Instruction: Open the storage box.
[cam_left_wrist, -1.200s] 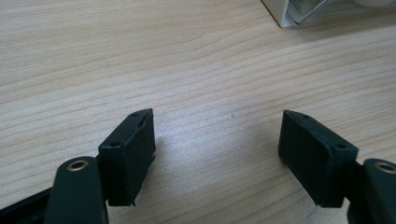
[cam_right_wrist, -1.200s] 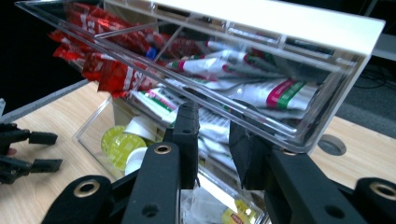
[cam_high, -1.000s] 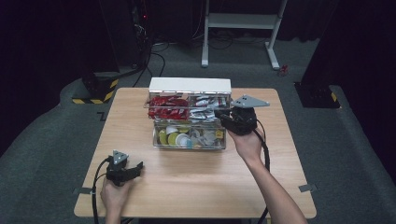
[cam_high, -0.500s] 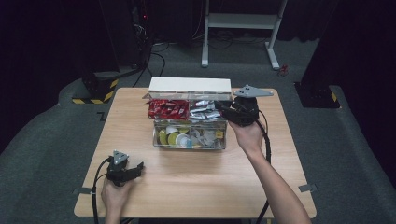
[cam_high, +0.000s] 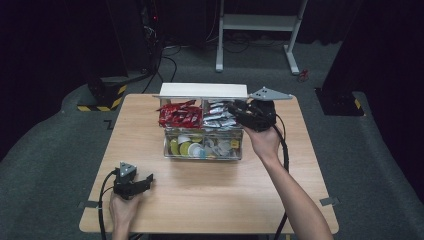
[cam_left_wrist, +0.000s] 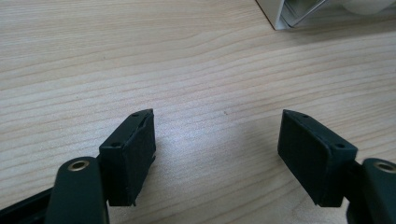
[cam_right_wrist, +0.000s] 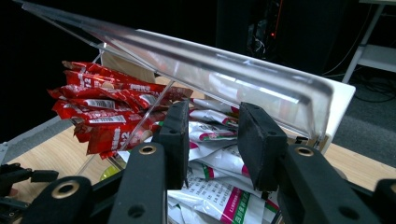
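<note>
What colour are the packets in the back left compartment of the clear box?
Red packets, clearest in the right gripper view.

Right gripper view: one of the red packets (cam_right_wrist: 105, 135) carries white print with the digits "12" legible; the other white lines on it are too blurred to read. White packets (cam_right_wrist: 219, 186) carry green and pink printed bands plus rows of small dark print, none legible. High view: print on packets too small to read. Left gripper view: no text.
</note>
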